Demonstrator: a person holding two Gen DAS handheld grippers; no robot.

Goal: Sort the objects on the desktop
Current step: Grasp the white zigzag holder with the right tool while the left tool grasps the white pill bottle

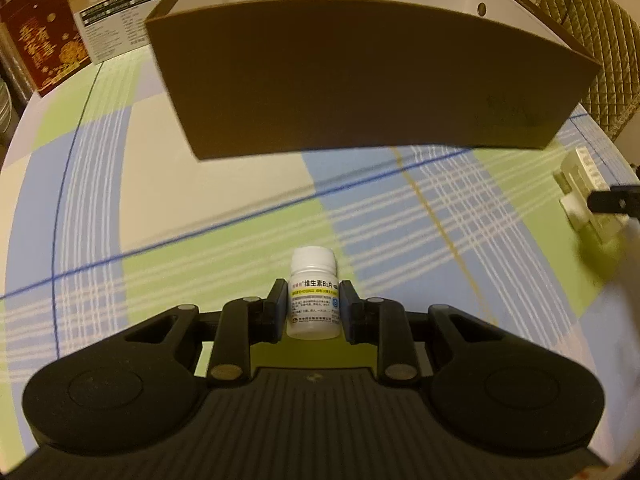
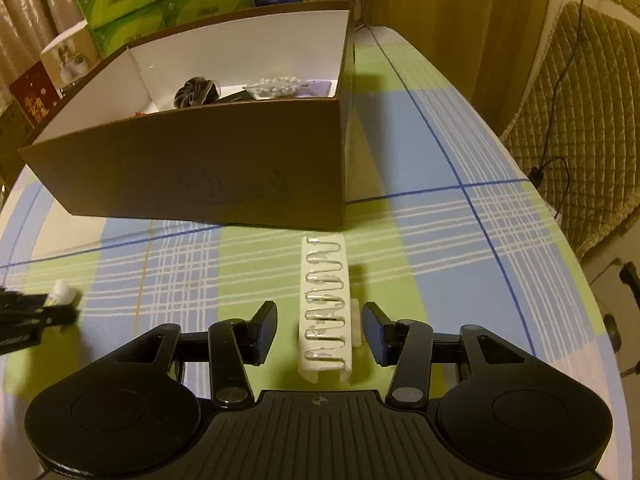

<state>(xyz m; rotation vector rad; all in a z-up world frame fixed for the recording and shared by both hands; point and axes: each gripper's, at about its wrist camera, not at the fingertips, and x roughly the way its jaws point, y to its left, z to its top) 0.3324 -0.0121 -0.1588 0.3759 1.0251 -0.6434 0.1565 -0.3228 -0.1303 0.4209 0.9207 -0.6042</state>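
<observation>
The left tongs [image 1: 313, 304] were clenched on the pill bottle [image 1: 312, 292], which stood on the counter [image 1: 224, 200] just before the cardboard box [image 2: 192, 176]. Lifting it straight up (label facing the camera) would clear the box's near wall. The right tongs [image 2: 320, 330] stood released around the white strip [image 2: 325, 308].

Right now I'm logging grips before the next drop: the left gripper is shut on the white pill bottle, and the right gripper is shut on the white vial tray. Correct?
Half right. The left gripper is shut on the pill bottle. The right gripper is not: the right wrist view shows a gap on each side of the vial tray, so it is open, with the tray between its fingers.
</observation>
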